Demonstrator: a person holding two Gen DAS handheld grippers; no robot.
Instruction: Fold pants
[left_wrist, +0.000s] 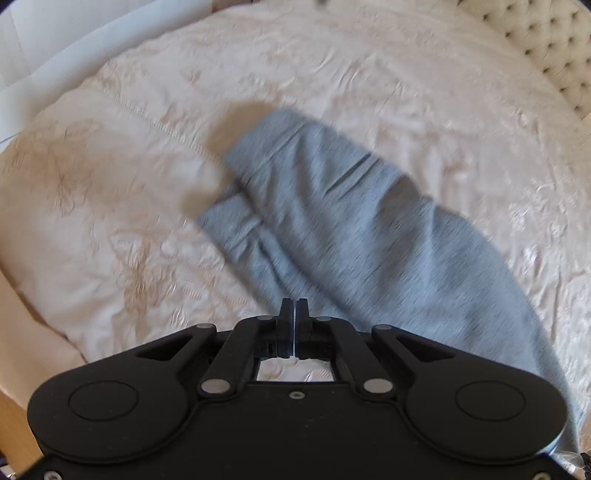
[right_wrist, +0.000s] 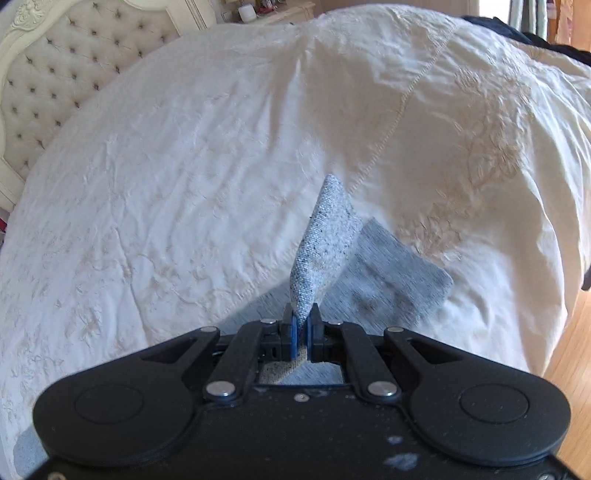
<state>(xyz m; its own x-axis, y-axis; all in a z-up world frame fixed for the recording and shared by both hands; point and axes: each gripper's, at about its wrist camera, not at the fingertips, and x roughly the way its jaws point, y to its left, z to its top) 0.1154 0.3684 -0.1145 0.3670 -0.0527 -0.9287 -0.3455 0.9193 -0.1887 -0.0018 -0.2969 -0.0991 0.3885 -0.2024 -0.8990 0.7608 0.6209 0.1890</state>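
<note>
pants part-folded on the bed, one corner in a grip

the grey pants lie on the cream bedspread, near the middle of the bed and well away from the tufted headboard. from the left wrist view the two legs look laid one on the other, with both cuffs side by side at the end nearest the bedspread's stitched seam. so the lengthwise fold seems done. the garment is not yet a compact stack: it runs long across the bed from the cuffs back under the camera. a crosswise fold, perhaps two, appears to be left. that view is blurred, so finer creases cannot be read.

the right hand-held gripper is nearly closed and pinches a corner of the grey fabric. that corner stands up in a point above the bedspread, while more of the pants lies flat just beyond it. which part of the pants this corner is cannot be told.

the left hand-held gripper is fully closed, its fingers meeting with nothing visible between them. it sits over the edge of the pants, on the side away from the headboard. whether it touches the cloth cannot be told.
</note>
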